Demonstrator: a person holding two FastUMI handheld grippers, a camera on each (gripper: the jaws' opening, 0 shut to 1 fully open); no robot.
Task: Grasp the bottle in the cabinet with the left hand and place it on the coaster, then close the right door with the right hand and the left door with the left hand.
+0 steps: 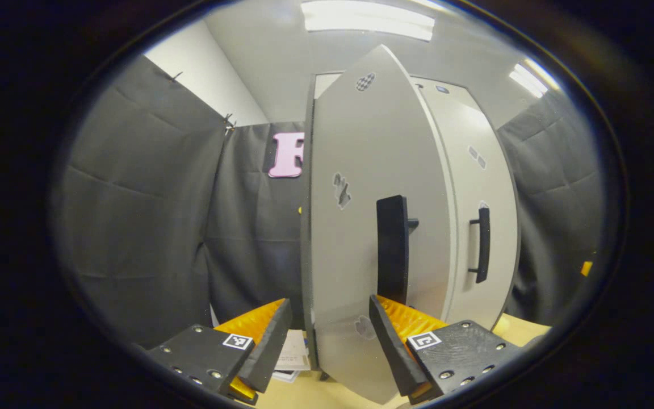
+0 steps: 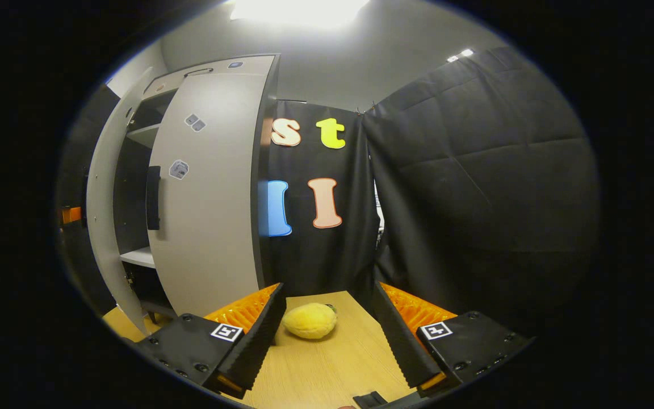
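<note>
The grey cabinet's left door (image 1: 361,170) stands ajar, its outer face and black handle (image 1: 392,250) close in front of me. The right door (image 1: 480,170) lies flush against the cabinet with its handle (image 1: 481,244) facing out. My left gripper (image 1: 330,309) is open, its fingers astride the left door's lower edge, and I cannot tell whether they touch it. In the right gripper view the right door (image 2: 208,199) is closed and the left door (image 2: 108,216) is swung out, with shelves (image 2: 139,257) showing between them. My right gripper (image 2: 328,289) is open above the table, holding nothing.
A yellow plush ball (image 2: 310,321) lies on the wooden table (image 2: 327,369) between my right fingers and beyond them. A small dark flat thing (image 2: 372,399) sits at the near table edge. Papers (image 1: 293,352) lie by the cabinet's foot. Black cloth walls close in on all sides.
</note>
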